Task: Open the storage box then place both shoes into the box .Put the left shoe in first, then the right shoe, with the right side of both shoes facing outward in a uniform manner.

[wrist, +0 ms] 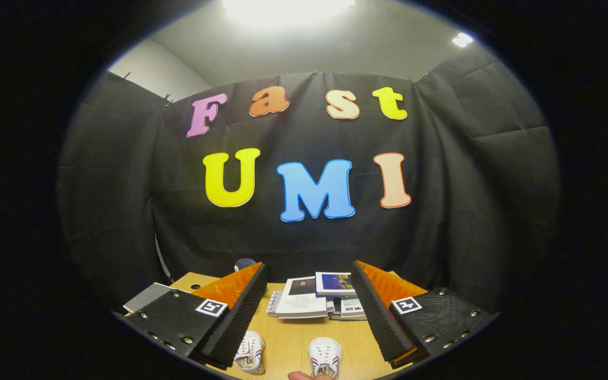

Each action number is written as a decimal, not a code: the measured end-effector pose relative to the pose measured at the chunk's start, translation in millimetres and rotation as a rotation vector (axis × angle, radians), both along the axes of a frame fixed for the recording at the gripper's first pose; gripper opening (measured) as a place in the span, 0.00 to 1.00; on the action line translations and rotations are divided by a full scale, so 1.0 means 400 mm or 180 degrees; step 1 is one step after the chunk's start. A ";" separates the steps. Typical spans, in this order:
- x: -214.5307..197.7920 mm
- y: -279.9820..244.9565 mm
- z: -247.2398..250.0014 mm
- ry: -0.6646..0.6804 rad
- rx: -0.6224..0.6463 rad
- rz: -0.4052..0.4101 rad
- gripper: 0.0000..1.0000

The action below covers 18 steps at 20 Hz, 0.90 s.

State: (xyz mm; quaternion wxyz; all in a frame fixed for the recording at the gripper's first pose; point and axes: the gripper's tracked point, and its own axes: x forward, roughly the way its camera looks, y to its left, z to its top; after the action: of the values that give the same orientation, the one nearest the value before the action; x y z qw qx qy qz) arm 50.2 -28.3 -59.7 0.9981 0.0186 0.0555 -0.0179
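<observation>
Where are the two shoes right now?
Both white shoes lie side by side on the wooden table, between the open gripper fingers, nearer than the booklets.

1. gripper (304,311): two long wedge-shaped fingers (235,316), inner faces lined with ribbed pads (380,316).
2. Each finger sits on a flat, textured mounting plate (169,319) fixed with round-head screws along the edges.
3. One square black-and-white fiducial marker (211,307) per plate, near the finger base.
4. Fingers stand wide apart.

Table (293,343): shoes (325,358), booklets (301,303).
</observation>
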 end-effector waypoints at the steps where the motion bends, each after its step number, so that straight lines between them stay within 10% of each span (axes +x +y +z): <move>1: 0.008 0.010 -0.018 0.0051 0.0030 0.0040 0.98; 18: 0.134 0.400 -0.364 0.1250 0.1178 0.1397 0.98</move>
State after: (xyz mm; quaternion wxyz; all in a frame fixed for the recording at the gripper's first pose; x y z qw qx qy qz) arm 104.0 131.9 -205.4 0.9282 0.1830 0.2514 0.2043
